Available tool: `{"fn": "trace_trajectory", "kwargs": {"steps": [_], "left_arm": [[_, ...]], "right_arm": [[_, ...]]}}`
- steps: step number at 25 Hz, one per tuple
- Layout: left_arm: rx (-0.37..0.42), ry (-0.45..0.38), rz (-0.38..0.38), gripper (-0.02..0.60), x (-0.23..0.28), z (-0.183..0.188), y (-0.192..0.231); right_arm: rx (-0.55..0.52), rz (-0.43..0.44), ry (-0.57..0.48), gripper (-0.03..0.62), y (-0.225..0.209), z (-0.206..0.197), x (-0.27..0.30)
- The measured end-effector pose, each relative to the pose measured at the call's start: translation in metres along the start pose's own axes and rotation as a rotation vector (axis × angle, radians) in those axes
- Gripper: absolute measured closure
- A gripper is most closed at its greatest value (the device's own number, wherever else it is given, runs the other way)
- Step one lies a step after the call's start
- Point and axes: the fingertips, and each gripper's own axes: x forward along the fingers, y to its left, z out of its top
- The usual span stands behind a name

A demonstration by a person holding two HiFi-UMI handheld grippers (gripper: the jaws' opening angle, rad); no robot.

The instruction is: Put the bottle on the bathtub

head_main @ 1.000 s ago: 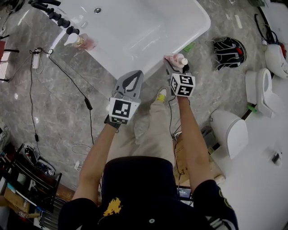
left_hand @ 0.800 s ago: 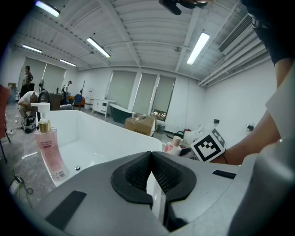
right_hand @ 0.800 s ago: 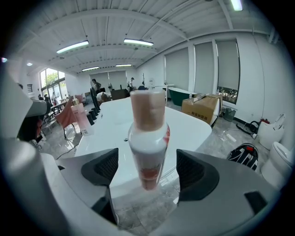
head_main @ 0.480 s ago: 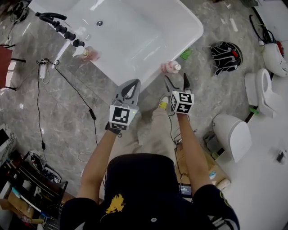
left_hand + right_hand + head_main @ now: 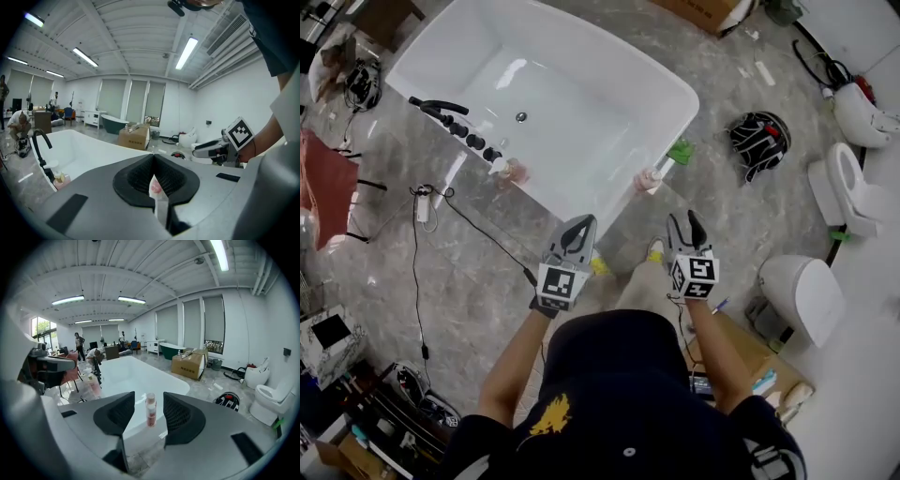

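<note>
- Bottle [image 5: 150, 409]: pink-labelled, upright on the rim of the bathtub [image 5: 675, 112], at its near right corner, touching neither gripper.
- Left gripper [image 5: 578, 230]: jaws pressed together, empty. Its own view shows only a sliver of the bottle above the seam.
- Right gripper [image 5: 685, 225]: jaws apart, empty. Its own view frames the whole bottle between them, well beyond.
- Head view only: both grippers over the floor, near the tub's near edge.
</note>
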Motion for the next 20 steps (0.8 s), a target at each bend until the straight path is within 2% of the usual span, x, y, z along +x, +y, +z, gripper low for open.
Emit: {"fn": "trace_trajectory", "kwargs": {"steps": [4,8,11,15,20], "left_arm": [[0.032,-0.013,-0.024,0.563,-0.018,0.030,-0.014],[0.074,-0.038,-0.039,0.563,-0.022,0.050,-0.021],[0.088,-0.059,-0.055,0.563,-0.029,0.063,-0.027],[0.129,-0.077,-0.026,0.563,-0.041,0.080,-0.020],[0.119,-0.118,0.035,0.563,-0.057,0.093,-0.005]], "right_arm": [[-0.012,-0.036,-0.024,0.481,-0.005,0.027,-0.044],[-0.118,-0.096,-0.053,0.507,-0.016,0.056,-0.069],[-0.120,-0.125,-0.089,0.553,-0.021,0.073,-0.085],[-0.100,-0.120,-0.114,0.585,-0.015,0.083,-0.098],[-0.052,-0.109,-0.118,0.592,-0.015,0.081,-0.117]]}}
